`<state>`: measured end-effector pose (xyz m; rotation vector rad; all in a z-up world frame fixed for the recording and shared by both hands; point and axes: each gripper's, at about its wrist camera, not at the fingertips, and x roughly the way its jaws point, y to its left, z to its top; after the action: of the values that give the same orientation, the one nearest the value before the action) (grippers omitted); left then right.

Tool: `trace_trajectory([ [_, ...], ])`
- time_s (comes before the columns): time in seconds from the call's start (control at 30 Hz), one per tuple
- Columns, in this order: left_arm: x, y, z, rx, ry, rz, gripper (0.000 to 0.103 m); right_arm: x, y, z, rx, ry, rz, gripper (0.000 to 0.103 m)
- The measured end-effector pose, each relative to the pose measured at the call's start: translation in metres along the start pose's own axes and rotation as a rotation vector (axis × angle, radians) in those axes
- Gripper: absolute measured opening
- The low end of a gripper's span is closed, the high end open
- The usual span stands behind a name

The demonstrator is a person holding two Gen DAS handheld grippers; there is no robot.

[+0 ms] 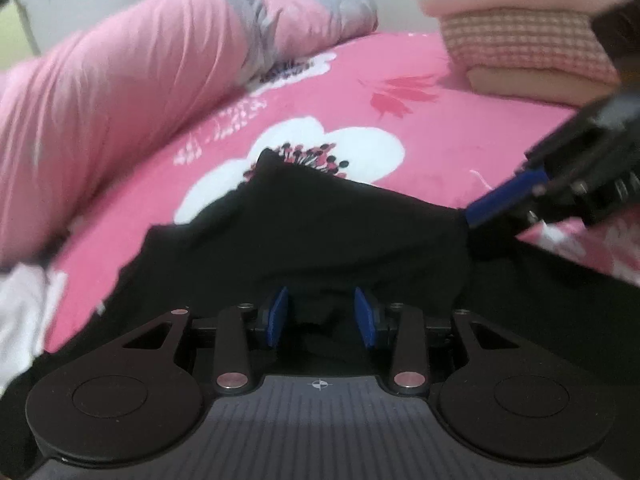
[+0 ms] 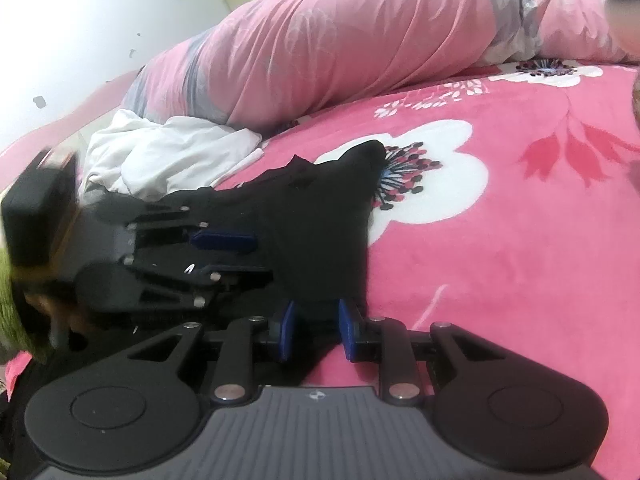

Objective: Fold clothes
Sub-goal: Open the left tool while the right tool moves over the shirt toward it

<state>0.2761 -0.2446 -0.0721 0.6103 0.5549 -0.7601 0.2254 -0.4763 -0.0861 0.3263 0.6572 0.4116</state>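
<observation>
Black cloth (image 1: 320, 232) lies flat on the pink flowered bed (image 1: 460, 120), right under both tongs. The left tongs (image 1: 322, 316) hang over its near part with the blue pads apart, not pinching it. The right tongs (image 2: 316, 326) sit at its edge, pads apart too. A rolled pink blanket (image 2: 340, 40) lies behind, a white garment (image 2: 160, 152) beside it, and folded clothes (image 1: 520, 48) are stacked farther back.
</observation>
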Motion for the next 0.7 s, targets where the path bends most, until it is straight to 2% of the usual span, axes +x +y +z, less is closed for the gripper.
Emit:
trace_trajectory([
  [0.1,-0.017,0.0,-0.004,-0.024,-0.043,-0.004,0.039,-0.011,0.0,0.004,0.007,-0.018,-0.003,0.027],
  [0.23,-0.036,-0.008,-0.009,-0.037,-0.15,-0.022,0.042,-0.034,0.007,0.016,0.051,-0.12,-0.046,0.029],
  [0.3,-0.037,-0.014,-0.008,-0.029,-0.177,-0.066,0.042,-0.033,0.02,0.029,0.049,-0.132,-0.092,0.028],
  [0.4,-0.032,-0.027,-0.01,0.003,-0.153,-0.165,0.047,-0.031,0.04,0.048,0.046,-0.15,-0.16,0.026],
  [0.47,-0.024,-0.031,-0.015,-0.01,-0.104,-0.202,0.047,-0.018,0.057,0.061,0.001,-0.119,-0.186,0.024],
  [0.53,-0.023,-0.026,-0.021,-0.087,-0.108,-0.219,0.047,0.001,0.07,0.072,-0.049,-0.074,-0.199,0.024],
  [0.6,-0.023,-0.016,-0.026,-0.186,-0.094,-0.273,0.047,0.021,0.08,0.077,-0.098,-0.022,-0.21,0.023],
  [0.7,-0.024,-0.005,-0.033,-0.258,-0.105,-0.332,0.047,0.054,0.091,0.076,-0.171,0.065,-0.22,0.022],
])
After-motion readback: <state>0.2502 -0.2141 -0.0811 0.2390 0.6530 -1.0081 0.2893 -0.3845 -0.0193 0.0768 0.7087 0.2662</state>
